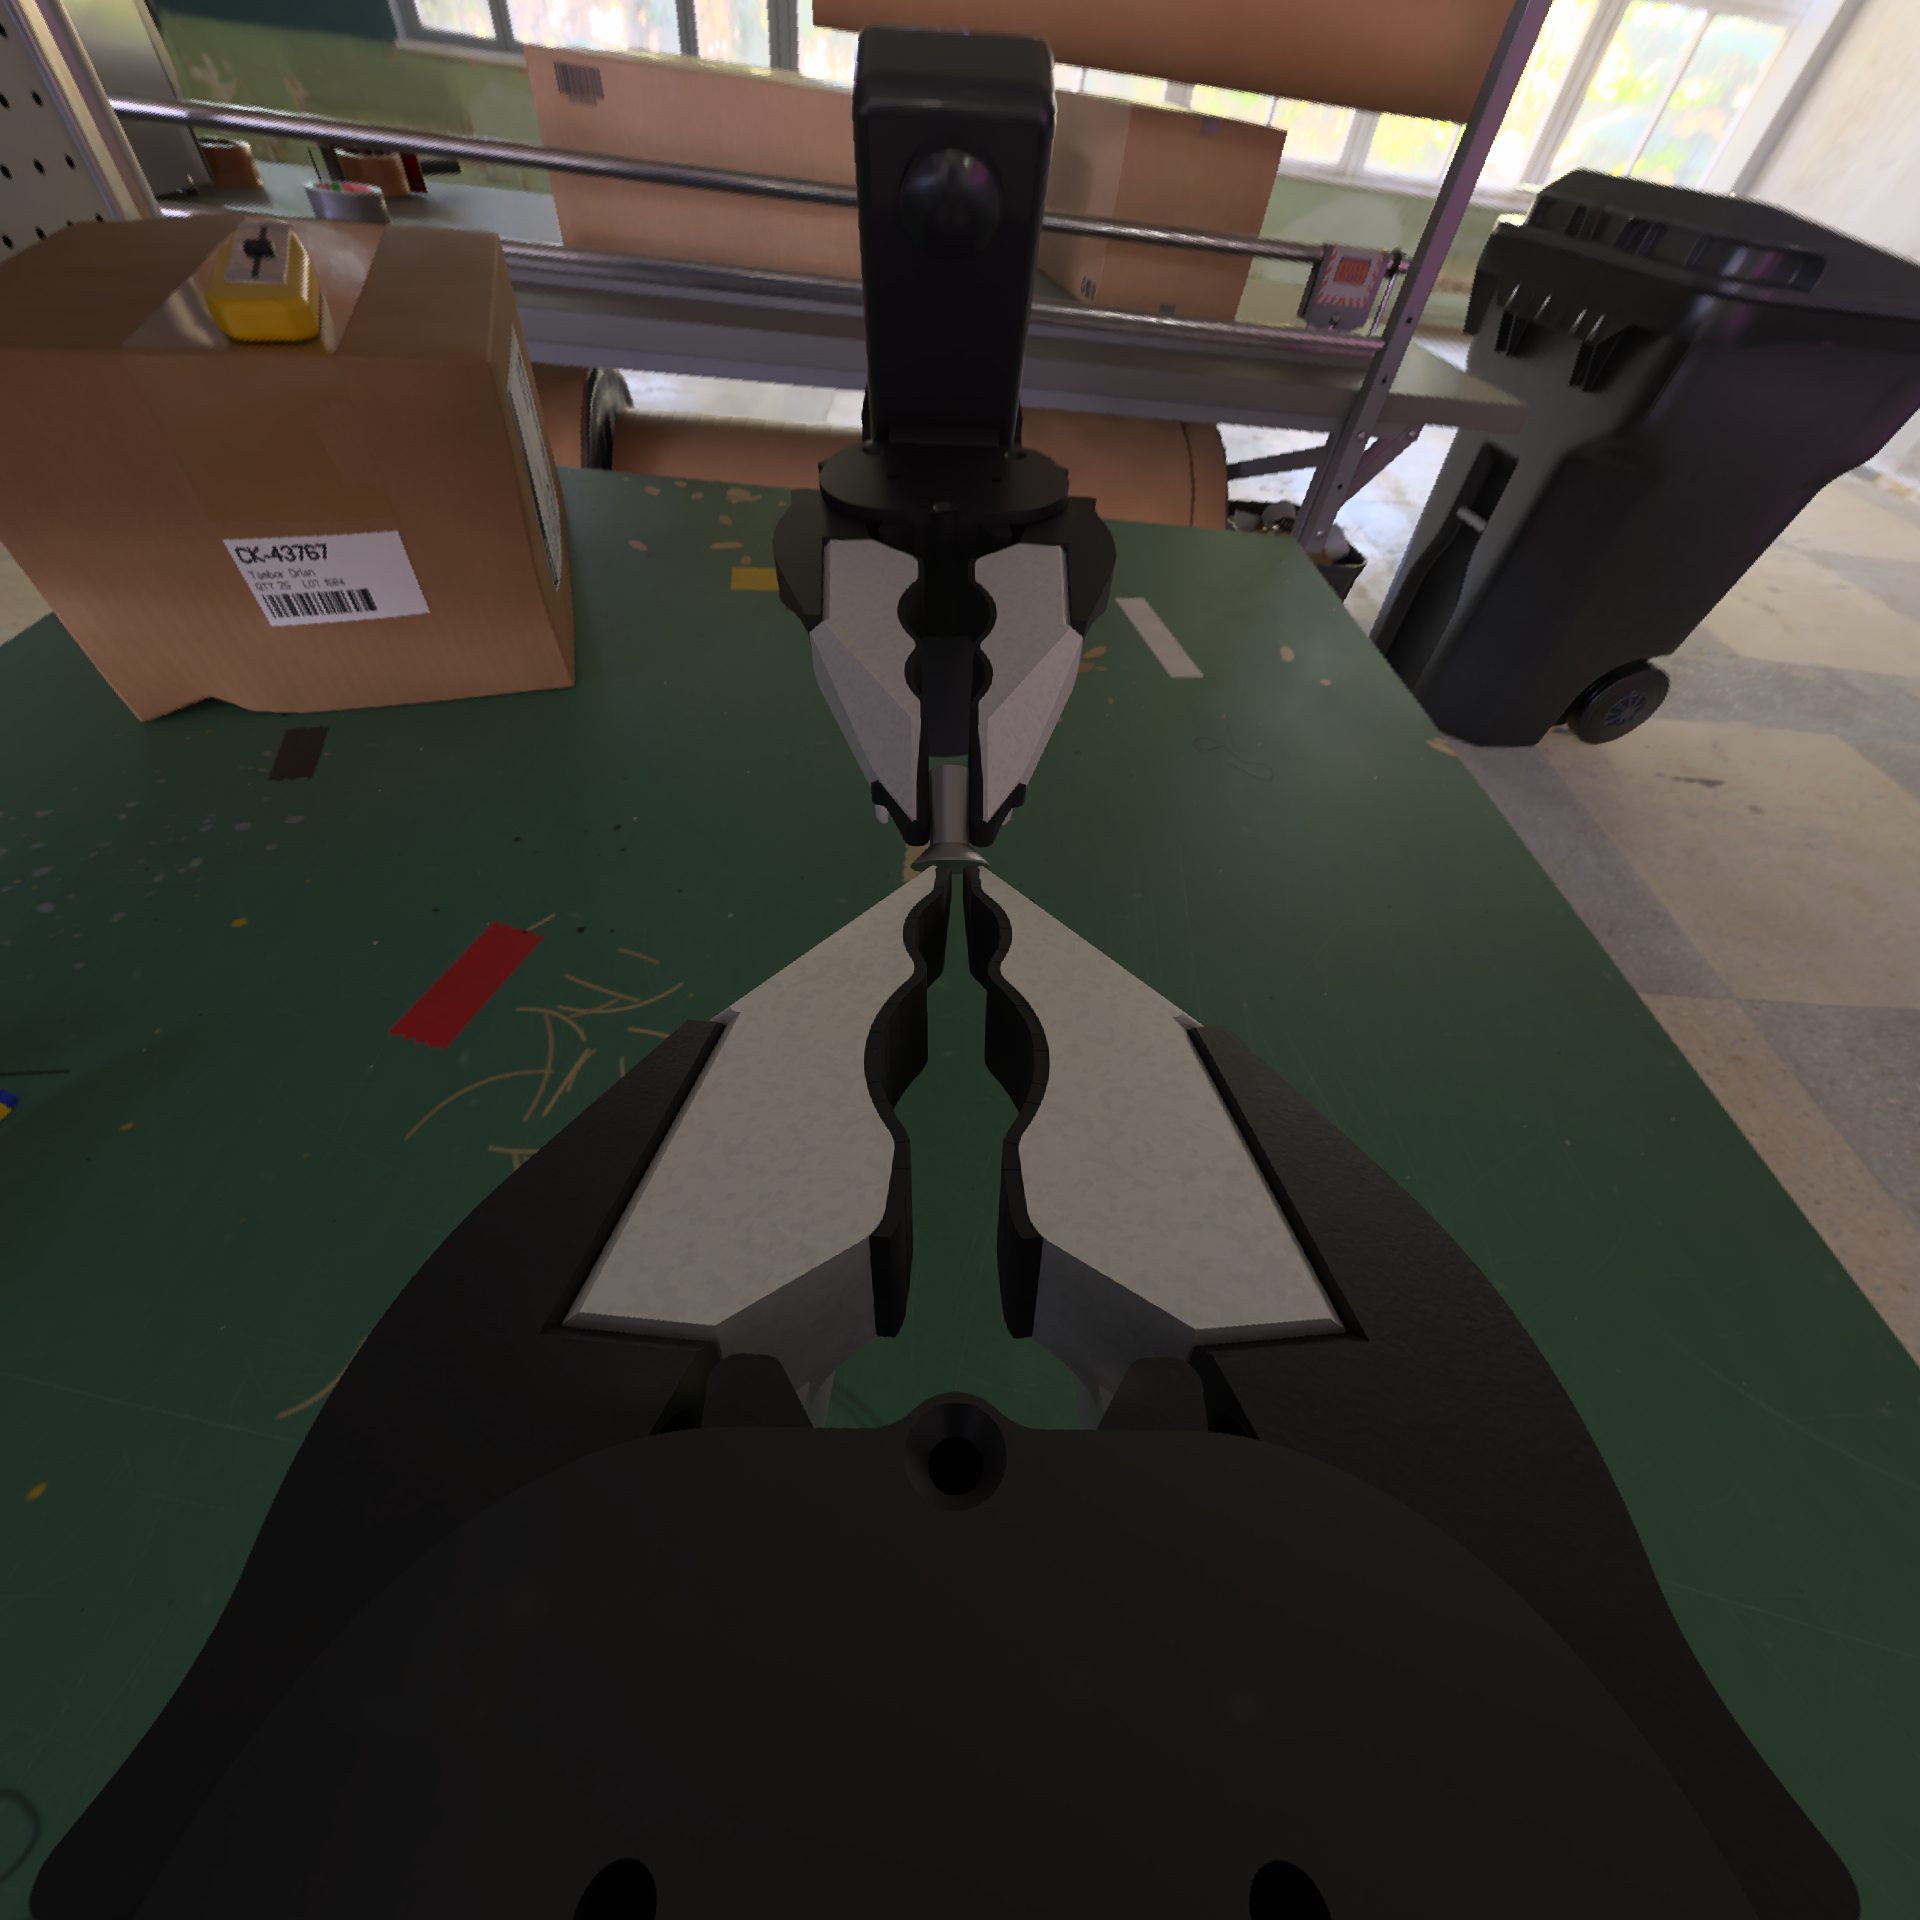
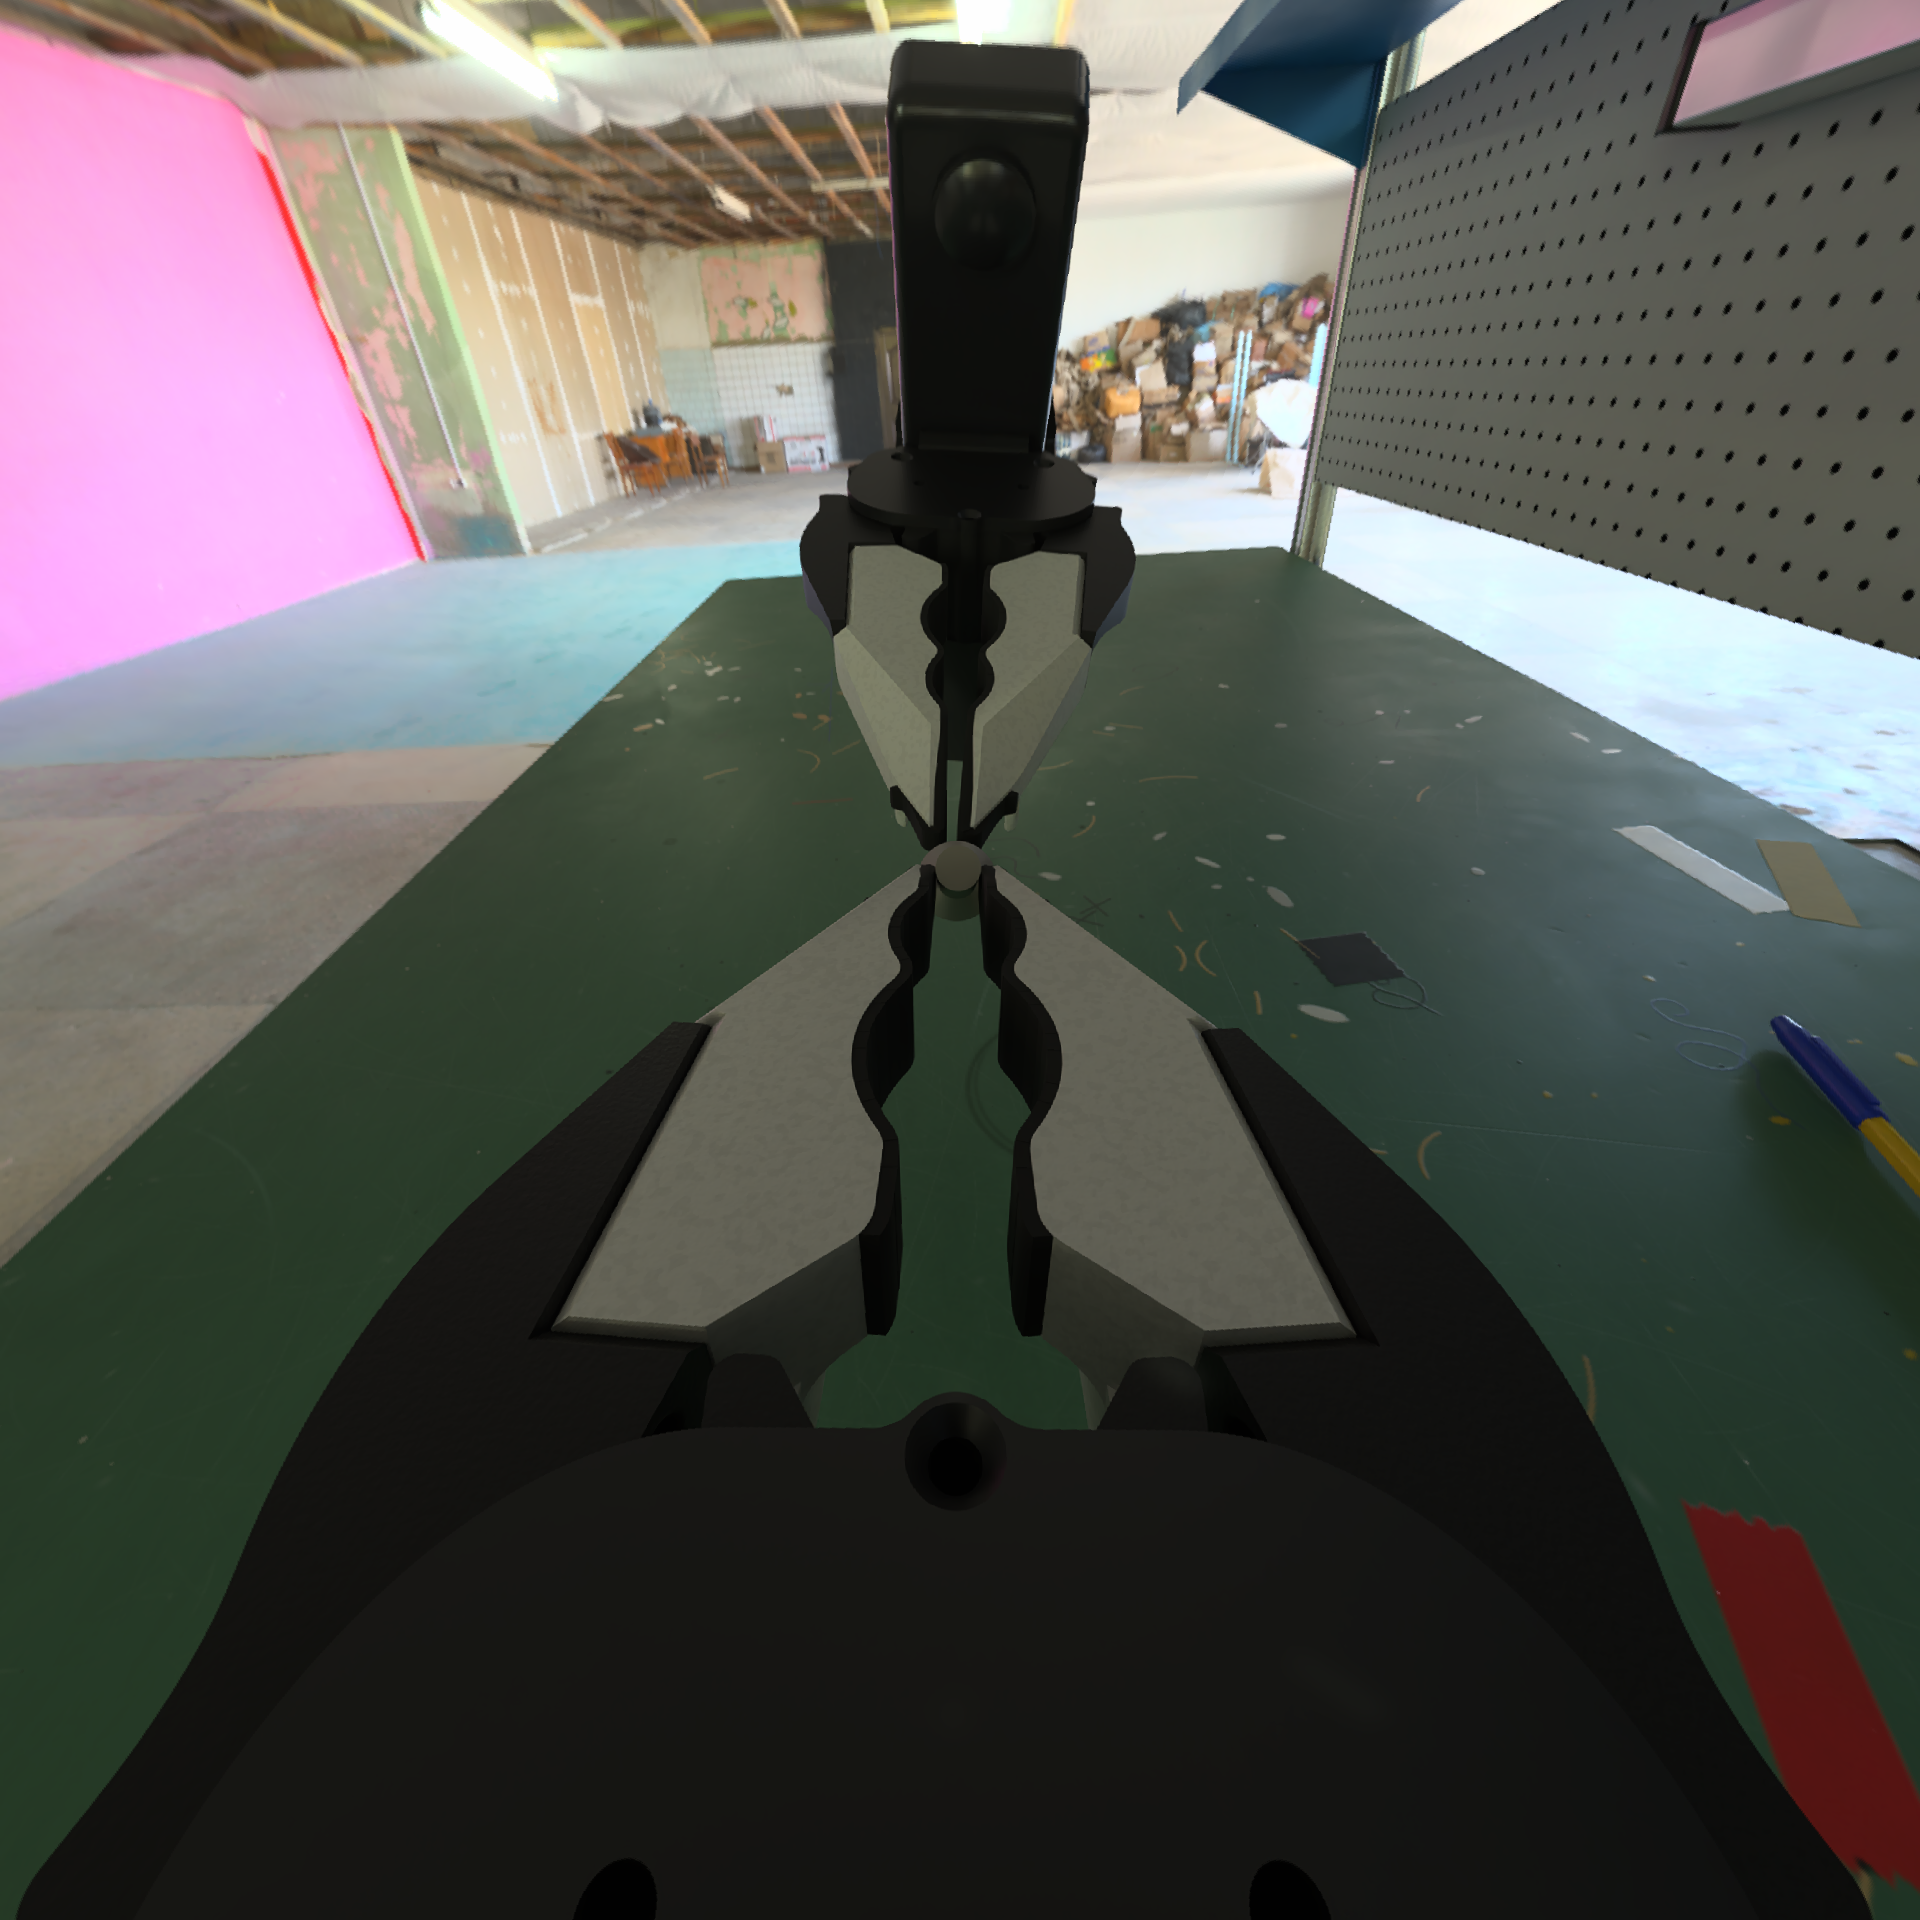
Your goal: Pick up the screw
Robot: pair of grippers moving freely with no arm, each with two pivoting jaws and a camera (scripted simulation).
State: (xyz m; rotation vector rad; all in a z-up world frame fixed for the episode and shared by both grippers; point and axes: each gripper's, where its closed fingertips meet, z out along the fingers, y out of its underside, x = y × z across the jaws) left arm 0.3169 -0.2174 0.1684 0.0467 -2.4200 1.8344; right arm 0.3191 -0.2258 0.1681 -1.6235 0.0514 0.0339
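Screw mid-worktop, clear of green mat, nipped at shank by right gripper, tips closed round it. Left gripper nearly closed, tips at the screw's head; grip cannot be told. Cardboard box at far left corner. Pen toward near right edge.
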